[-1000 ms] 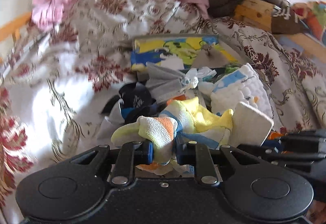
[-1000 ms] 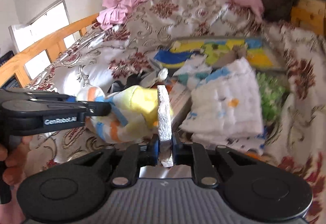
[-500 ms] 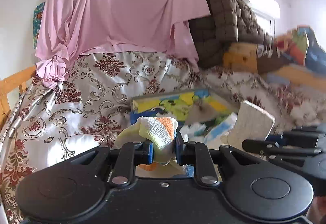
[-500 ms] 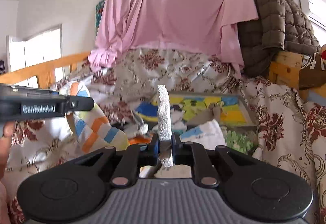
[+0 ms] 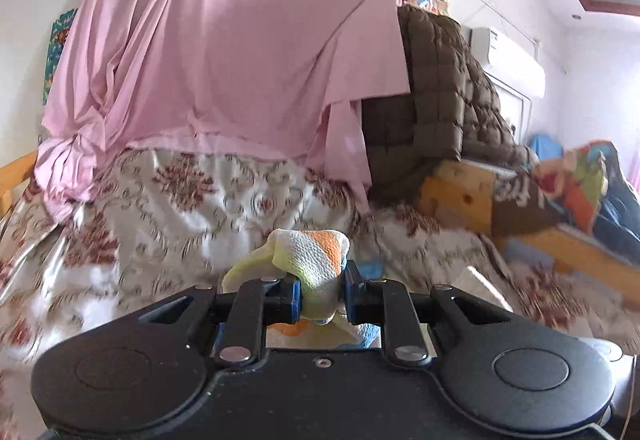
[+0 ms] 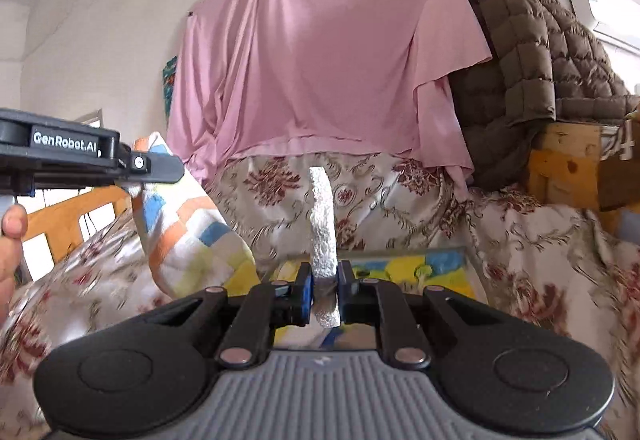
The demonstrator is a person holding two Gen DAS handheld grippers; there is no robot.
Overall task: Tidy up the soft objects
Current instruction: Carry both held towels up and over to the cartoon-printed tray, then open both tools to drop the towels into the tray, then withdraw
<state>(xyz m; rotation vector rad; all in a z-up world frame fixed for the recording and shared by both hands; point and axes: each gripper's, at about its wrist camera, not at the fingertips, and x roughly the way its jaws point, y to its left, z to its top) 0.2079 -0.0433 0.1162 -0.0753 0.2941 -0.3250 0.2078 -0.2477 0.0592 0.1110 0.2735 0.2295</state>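
My left gripper (image 5: 322, 294) is shut on a corner of a white cloth with orange, yellow and blue patches (image 5: 316, 254). In the right wrist view the same cloth (image 6: 192, 240) hangs down from the left gripper (image 6: 160, 169) at the left, lifted above the bed. My right gripper (image 6: 323, 292) is shut on another edge of the same cloth, seen edge-on as a white strip (image 6: 322, 224) standing up between the jaws. A colourful yellow and blue box (image 6: 404, 270) lies on the bed just beyond the right gripper.
A floral bedspread (image 5: 192, 207) covers the bed. A pink sheet (image 5: 224, 51) hangs over the wall behind. A brown quilted duvet (image 5: 440, 91) is piled at the right on a wooden frame (image 5: 460, 195). A wooden bed rail (image 6: 68, 224) runs along the left.
Both grippers have risen and tilted up with the cloth, lifting it off the pile. The pile of soft items on the bed has dropped out of view.
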